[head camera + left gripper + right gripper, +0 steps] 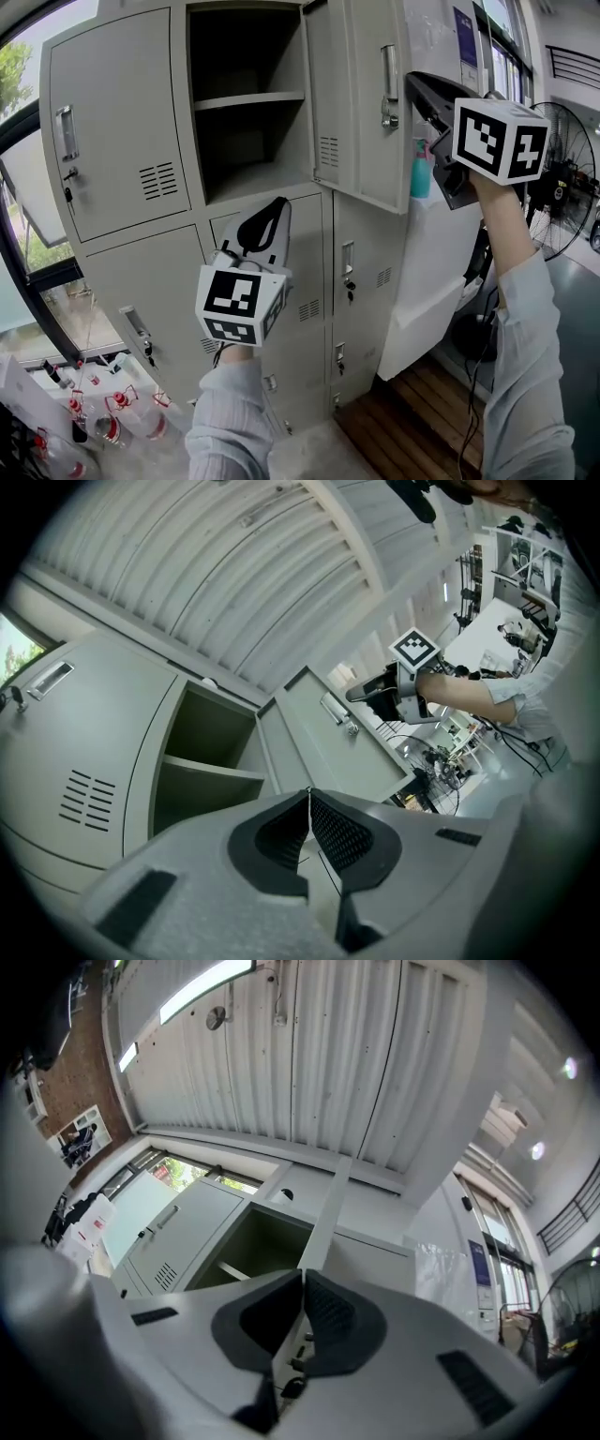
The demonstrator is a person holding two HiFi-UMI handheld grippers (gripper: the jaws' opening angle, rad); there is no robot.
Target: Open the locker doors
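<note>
Grey lockers [112, 141]: open upper door [356, 112] just beside right gripper [419, 87], pressed together; left gripper [274, 208] likewise.

The right gripper [303, 1277] has its jaws together at the tips, with nothing between them. Beyond, an open door [322, 1222] stands edge-on. Left of it is an open compartment [253, 1235] with a shelf [233, 1270], then a closed door [181, 1235].

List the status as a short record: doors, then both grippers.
top middle door: open, swung to the right
shelf: one, inside the open compartment
top left door: shut
lower doors: shut
left gripper: jaws together, nothing held, in front of lower doors
right gripper: jaws together, at open door's free edge; contact unclear
</note>
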